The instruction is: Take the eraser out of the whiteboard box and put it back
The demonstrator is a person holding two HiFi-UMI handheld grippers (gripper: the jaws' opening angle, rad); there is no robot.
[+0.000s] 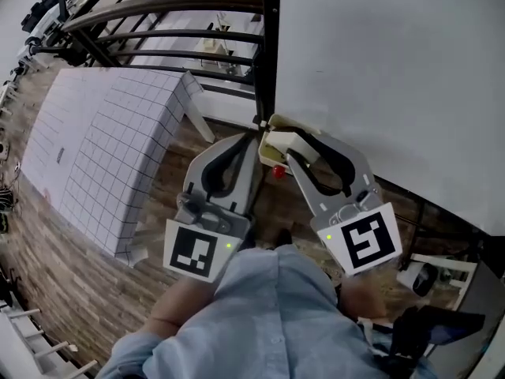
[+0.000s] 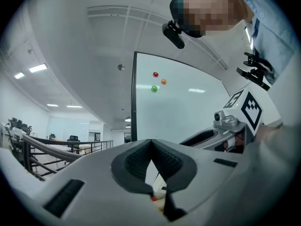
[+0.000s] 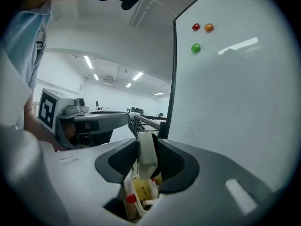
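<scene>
A cream whiteboard box (image 1: pixel 271 150) hangs at the lower left corner of the whiteboard (image 1: pixel 394 77). In the right gripper view the box (image 3: pixel 141 192) lies just below the jaws, with a red-capped marker (image 3: pixel 130 198) in it. The pale eraser (image 3: pixel 146 157) stands upright between the dark pads of my right gripper (image 3: pixel 147 142), above the box, and both pads touch it. From the head view the eraser (image 1: pixel 293 140) shows at the tips of the right gripper (image 1: pixel 286 144). My left gripper (image 1: pixel 252 139) hovers beside the box, shut, nothing in it (image 2: pixel 150 141).
A table under a white grid cloth (image 1: pixel 110 148) stands to the left on the wooden floor. Dark railings (image 1: pixel 158 14) run behind it. Three coloured magnets (image 3: pixel 196 47) stick high on the board. A white stand with dark gear (image 1: pixel 426 279) sits at lower right.
</scene>
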